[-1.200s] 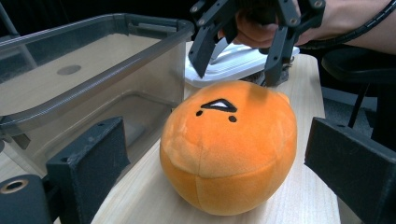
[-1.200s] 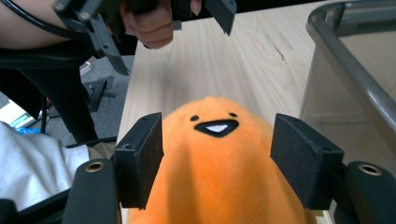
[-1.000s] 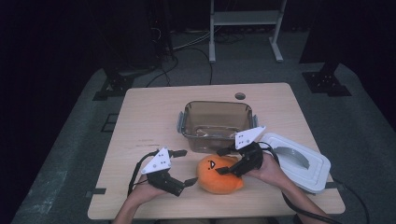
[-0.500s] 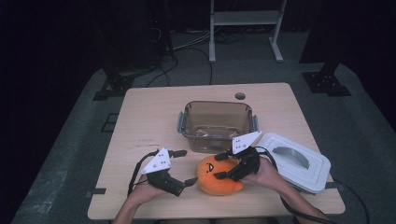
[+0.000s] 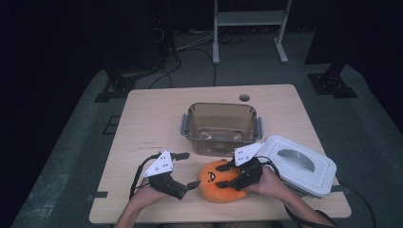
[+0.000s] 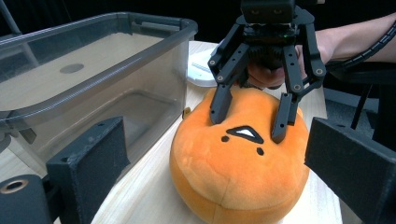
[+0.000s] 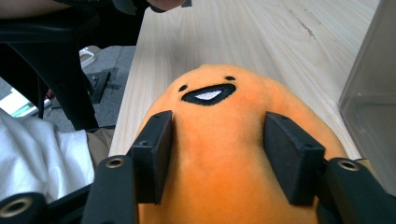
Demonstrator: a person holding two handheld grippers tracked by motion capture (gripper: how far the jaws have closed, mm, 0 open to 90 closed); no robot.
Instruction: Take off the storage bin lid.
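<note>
An orange plush toy (image 5: 211, 186) with a stitched face lies on the wooden table (image 5: 152, 118) near its front edge. My right gripper (image 5: 225, 175) comes at it from the right. Its jaws have just been closing, and the pads (image 7: 154, 158) now press into the plush toy (image 7: 219, 121) on both sides. In the left gripper view the right gripper (image 6: 250, 120) has its fingertips sunk into the top of the plush toy (image 6: 233, 177). My left gripper (image 5: 189, 169) rests just left of the toy, open, its jaws apart and touching nothing.
A clear plastic container (image 5: 221, 108) stands open and empty just behind the toy. Its white lid (image 5: 297, 164) with a grey handle lies to the right, by the table's edge. A small round hole (image 5: 244, 98) sits in the far tabletop.
My right gripper has sunk a little onto the plush toy and its jaws have narrowed against it. The left gripper has stayed put.
</note>
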